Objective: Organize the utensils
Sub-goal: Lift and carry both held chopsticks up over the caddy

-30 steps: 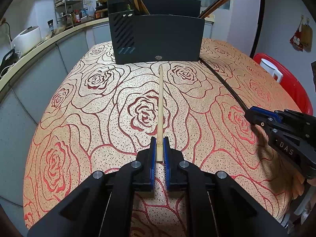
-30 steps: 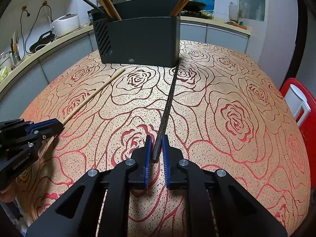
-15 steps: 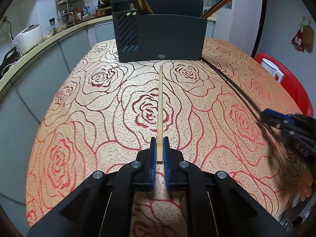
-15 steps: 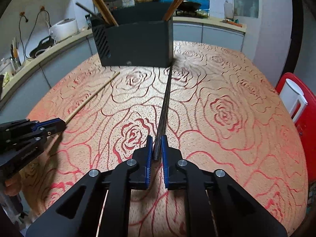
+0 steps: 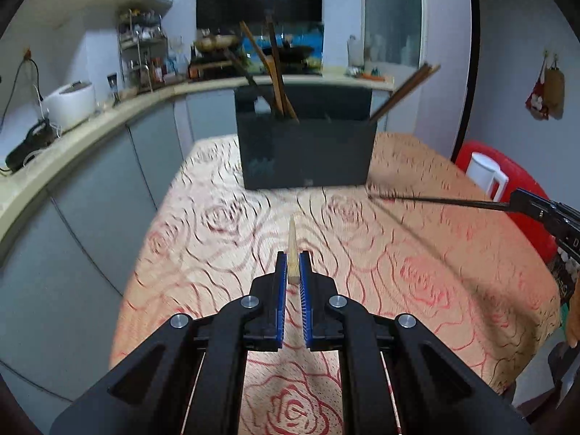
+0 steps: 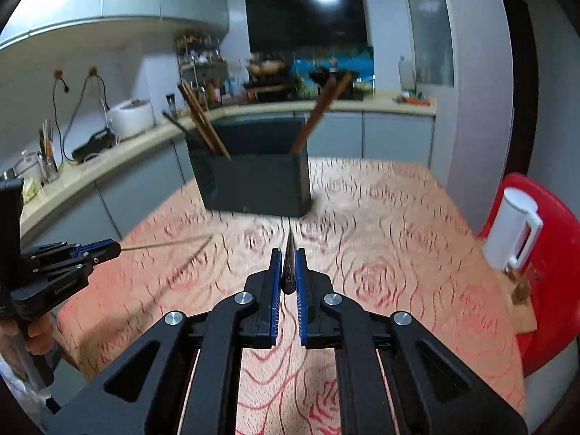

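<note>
My left gripper (image 5: 293, 270) is closed on the thick end of a pale wooden chopstick (image 5: 292, 250), and the stick points forward to 12 o'clock, lifted above the desk (image 5: 417, 282). My right gripper (image 6: 289, 272) is clamped in the same way on a dark chopstick (image 6: 289, 264), which also points to 12 o'clock. In the left wrist view the dark stick comes in from 3 o'clock, with its tip close to the lower right corner of the black utensil holder (image 5: 306, 152). In the right wrist view the pale stick comes in from 9 o'clock, blurred.

The holder stands at the far end of the rose-patterned desk, at 12 o'clock from both grippers. Brown chopsticks (image 5: 277, 72) already lean out of its left part, and some more at its right end. A white jug (image 6: 514, 228) on something red is at 3 o'clock, beside the desk.

I think the next step is to drop each stick into the holder. The risk is that each stick is held only at one end, so the long free part can swing and the tip can hit the front wall and not pass over the rim. The leaning chopsticks can also block the opening. The two sticks may cross if both arrive together.
</note>
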The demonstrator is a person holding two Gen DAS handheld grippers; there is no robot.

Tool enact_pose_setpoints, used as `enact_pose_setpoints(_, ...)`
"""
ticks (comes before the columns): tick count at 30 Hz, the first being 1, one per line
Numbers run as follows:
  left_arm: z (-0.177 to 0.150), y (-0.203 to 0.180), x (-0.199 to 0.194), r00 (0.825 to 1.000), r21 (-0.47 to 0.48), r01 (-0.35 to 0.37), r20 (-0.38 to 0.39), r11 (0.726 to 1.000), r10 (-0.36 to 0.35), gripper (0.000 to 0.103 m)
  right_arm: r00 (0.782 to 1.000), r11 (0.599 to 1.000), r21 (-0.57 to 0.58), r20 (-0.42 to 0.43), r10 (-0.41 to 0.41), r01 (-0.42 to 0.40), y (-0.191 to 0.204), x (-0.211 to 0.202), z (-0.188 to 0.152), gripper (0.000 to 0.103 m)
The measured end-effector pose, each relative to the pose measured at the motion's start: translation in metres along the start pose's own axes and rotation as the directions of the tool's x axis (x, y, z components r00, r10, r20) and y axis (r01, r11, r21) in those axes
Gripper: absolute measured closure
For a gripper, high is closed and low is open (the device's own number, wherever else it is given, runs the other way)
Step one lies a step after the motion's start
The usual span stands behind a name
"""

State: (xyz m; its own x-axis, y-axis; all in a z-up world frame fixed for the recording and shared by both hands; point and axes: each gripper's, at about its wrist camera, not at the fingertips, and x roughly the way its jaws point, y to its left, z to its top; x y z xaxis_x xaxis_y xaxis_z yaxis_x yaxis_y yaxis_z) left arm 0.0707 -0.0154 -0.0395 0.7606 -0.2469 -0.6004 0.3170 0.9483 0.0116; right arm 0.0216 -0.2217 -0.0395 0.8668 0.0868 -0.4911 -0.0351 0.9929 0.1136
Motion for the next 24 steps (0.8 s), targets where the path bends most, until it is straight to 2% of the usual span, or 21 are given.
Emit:
enact_pose_setpoints(6, 0.026, 0.01, -0.023, 0.996, -0.012, -0.001, 0.091, 1.0, 0.002, 0.096, 0.998, 0.999, 0.012, 0.055, 0.035, -0.036, 0.001, -0.007, 0.025, 0.095)
enact_pose_setpoints(11, 0.045, 0.016, -0.029, 0.991, -0.028, 0.018, 0.132, 0.999, -0.014, 0.096, 0.994, 0.998, 0.006, 0.091, 0.06, -0.061, 0.004, -0.009, 0.044, 0.095)
enact_pose_setpoints(24, 0.083, 0.024, -0.028, 0.987, -0.02, 0.02, 0.16, 1.0, -0.017, 0.096, 0.987, 0.993, 0.01, 0.113, 0.113, -0.115, 0.001, 0.001, 0.09, 0.095)
